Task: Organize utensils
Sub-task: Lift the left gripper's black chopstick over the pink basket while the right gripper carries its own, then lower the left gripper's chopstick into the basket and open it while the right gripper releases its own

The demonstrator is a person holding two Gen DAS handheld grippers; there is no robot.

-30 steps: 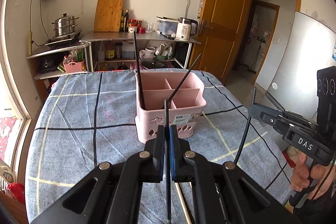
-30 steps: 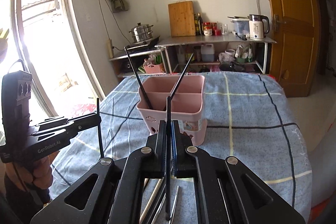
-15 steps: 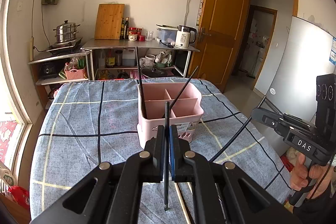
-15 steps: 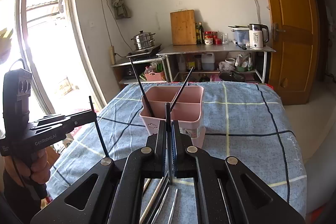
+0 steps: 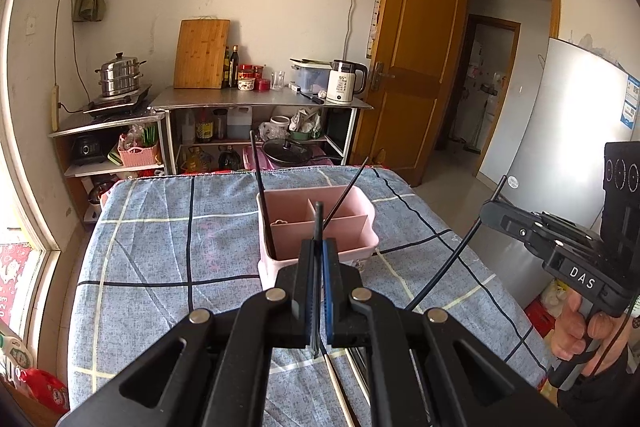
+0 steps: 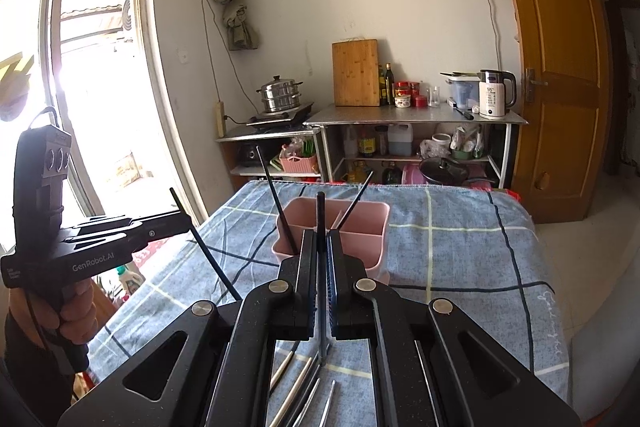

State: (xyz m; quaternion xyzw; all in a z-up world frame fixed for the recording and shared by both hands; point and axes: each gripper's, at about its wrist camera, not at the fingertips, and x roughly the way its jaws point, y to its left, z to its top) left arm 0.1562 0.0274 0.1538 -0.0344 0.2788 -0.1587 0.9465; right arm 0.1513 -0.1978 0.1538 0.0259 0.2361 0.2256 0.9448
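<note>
My left gripper (image 5: 318,259) is closed on one black chopstick (image 5: 318,223), which stands upright between the pads. My right gripper (image 6: 321,251) is closed in the same way on another black chopstick (image 6: 320,215). Nearer to me than the pink utensil holder (image 6: 360,223), several metal utensils (image 6: 296,387) lie on the blue checked cloth (image 6: 460,247). In the holder two more black chopsticks (image 5: 264,203) lean. Beyond the holder stands a steel shelf (image 5: 260,103) with a kettle (image 5: 344,83).
</note>
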